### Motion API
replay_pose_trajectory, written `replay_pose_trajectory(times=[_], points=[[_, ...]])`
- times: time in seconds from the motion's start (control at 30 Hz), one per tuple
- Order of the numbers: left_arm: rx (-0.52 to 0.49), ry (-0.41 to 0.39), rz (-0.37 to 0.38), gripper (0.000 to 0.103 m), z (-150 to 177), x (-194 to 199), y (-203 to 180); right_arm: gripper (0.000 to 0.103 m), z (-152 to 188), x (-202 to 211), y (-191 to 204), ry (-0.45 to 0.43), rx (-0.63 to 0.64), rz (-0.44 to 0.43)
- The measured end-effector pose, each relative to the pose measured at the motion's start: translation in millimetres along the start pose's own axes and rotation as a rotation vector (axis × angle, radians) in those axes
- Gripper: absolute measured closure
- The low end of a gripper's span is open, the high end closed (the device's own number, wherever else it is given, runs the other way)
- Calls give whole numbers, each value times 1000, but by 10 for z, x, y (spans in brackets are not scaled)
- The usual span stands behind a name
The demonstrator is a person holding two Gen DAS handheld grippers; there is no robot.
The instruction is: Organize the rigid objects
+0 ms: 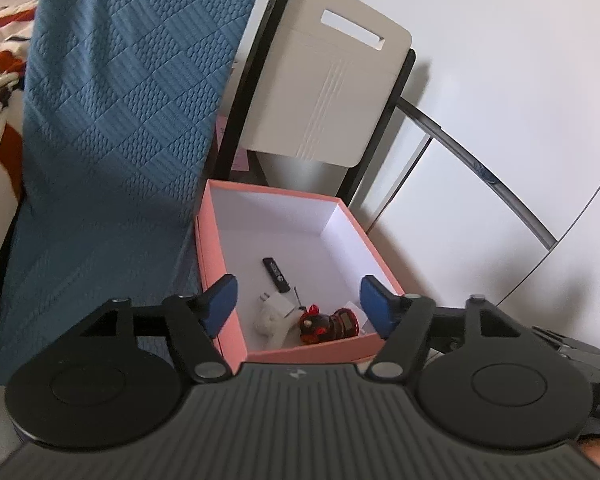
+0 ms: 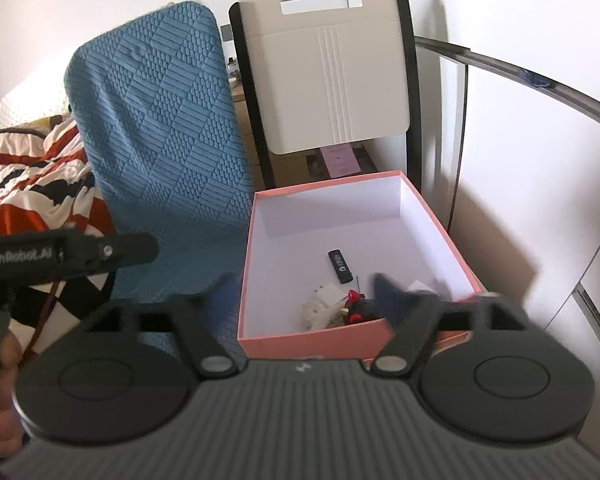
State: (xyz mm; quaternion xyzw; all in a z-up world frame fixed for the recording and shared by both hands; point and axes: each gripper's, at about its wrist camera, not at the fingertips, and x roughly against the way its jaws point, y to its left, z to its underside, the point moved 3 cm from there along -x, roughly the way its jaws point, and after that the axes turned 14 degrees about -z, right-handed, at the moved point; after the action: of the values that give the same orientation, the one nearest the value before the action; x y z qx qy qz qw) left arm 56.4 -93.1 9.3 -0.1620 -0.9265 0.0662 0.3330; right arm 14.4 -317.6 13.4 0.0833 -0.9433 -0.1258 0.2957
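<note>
A pink box (image 1: 214, 256) with a white inside stands ahead of both grippers (image 2: 250, 264). In it lie a black stick-shaped device (image 1: 276, 274) (image 2: 341, 266), a white plug adapter (image 1: 274, 312) (image 2: 320, 300) and a red and black toy (image 1: 326, 322) (image 2: 358, 308). My left gripper (image 1: 298, 302) is open and empty, above the box's near edge. My right gripper (image 2: 304, 300) is open and empty, its fingers blurred, above the box's near left corner.
A blue quilted cushion (image 1: 120, 120) (image 2: 160, 152) leans just left of the box. A white chair back (image 1: 324, 88) (image 2: 324, 72) stands behind it. A striped blanket (image 2: 32, 188) lies far left. White cabinet doors (image 1: 500, 120) are on the right.
</note>
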Motion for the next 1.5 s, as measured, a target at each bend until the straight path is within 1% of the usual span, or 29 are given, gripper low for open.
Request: replay_pose_trajectory(times=[0.07,0.17,0.23,0.3,0.4,0.5,0.57,0.7,0.83,0.9,1.0,1.17,1.37,1.5], points=[[3,-3,-10,17,65,32,37,14,27,40,15,3,16,9],[-8,5,-28,15,123,34,31,14,80,113,31,7,43,32],[-19,3,-31,14,151,45,21,14,119,160,46,9,46,24],[-19,3,-36,9,170,49,12,14,148,197,44,9,37,20],[-31,-3,-65,5,187,67,-10,14,180,223,39,15,34,20],[-40,-2,-77,4,208,73,-20,14,195,248,11,11,30,28],[-32,-8,-98,4,220,88,-8,14,203,276,4,1,25,39],[-44,-10,-105,3,237,99,-23,14,208,322,-4,-12,28,55],[-51,-3,-105,2,251,103,-27,14,247,333,4,-8,26,56],[-52,3,-102,0,264,106,-18,14,249,334,4,-8,27,56],[-65,25,-107,0,301,72,-8,14,255,329,7,-5,28,59],[-61,42,-128,0,346,39,37,14,253,314,5,-5,27,65],[-53,53,-141,0,357,6,48,14,274,282,10,3,25,64],[-70,54,-144,0,365,-6,41,14,287,264,0,13,28,65]])
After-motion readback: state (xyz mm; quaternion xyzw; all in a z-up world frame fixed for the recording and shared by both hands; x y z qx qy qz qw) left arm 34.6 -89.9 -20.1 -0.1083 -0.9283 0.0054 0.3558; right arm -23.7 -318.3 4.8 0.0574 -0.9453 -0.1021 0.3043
